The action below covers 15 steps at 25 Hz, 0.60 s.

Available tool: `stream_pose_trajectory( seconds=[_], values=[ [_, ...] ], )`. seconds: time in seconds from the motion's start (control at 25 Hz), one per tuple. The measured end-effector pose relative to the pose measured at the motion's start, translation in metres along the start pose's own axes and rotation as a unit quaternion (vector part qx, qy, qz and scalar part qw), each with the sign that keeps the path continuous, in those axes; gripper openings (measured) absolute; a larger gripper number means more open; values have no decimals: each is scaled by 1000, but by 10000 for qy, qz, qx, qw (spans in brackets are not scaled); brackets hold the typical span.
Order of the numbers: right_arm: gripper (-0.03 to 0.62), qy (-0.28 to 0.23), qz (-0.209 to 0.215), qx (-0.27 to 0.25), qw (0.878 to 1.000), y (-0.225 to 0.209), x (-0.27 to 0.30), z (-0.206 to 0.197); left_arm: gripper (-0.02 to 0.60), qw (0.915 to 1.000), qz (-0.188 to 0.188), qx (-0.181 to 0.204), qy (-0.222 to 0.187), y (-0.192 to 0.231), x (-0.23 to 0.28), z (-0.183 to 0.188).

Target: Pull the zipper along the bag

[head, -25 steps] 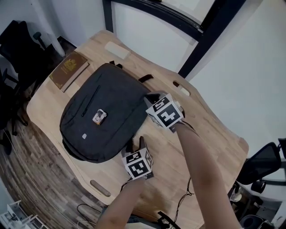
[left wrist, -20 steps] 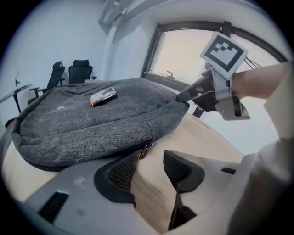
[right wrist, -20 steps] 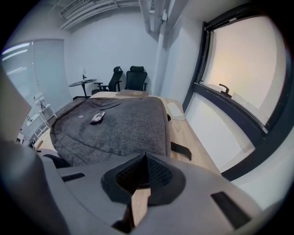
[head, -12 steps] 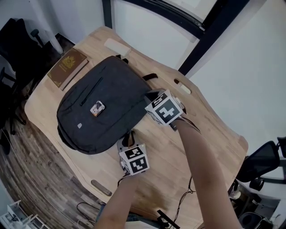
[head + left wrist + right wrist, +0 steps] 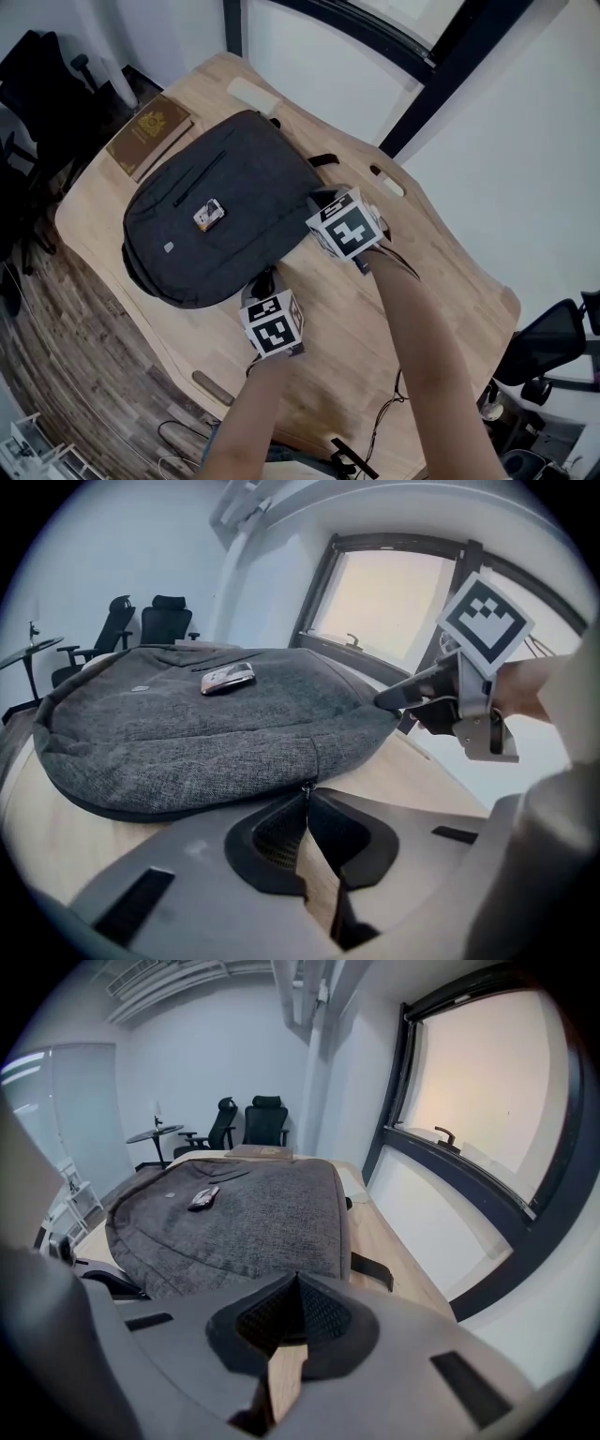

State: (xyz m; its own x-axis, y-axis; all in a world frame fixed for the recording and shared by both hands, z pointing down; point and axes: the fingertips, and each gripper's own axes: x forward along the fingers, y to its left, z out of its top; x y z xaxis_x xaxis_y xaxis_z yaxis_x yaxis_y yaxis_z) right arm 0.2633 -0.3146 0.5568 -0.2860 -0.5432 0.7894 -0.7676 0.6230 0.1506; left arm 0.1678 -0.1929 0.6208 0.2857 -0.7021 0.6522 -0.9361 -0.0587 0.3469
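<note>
The left gripper (image 5: 305, 797) has just closed its jaws on the zipper pull (image 5: 303, 786) at the edge of the bag (image 5: 187, 733); the right gripper (image 5: 298, 1281) has its jaws together at the bag's corner.

Brown book (image 5: 148, 134) on the wooden table (image 5: 441, 272) — black office chairs (image 5: 267, 1119) beyond
</note>
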Motion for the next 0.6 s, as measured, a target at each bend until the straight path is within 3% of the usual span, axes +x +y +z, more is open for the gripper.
stream_pose_trajectory(
  seconds=[0.32,0.44,0.6],
  values=[
    [51,-70,-458,348,9983,-5,3,-2,18,9952,-616,662,372,0,-20,-10],
    [51,-161,-565,385,9975,-6,2,-3,18,9920,-588,1035,427,12,-33,-16],
    [51,-83,-507,384,9979,-6,1,-3,18,9911,-377,1168,514,38,-48,-23]
  ],
)
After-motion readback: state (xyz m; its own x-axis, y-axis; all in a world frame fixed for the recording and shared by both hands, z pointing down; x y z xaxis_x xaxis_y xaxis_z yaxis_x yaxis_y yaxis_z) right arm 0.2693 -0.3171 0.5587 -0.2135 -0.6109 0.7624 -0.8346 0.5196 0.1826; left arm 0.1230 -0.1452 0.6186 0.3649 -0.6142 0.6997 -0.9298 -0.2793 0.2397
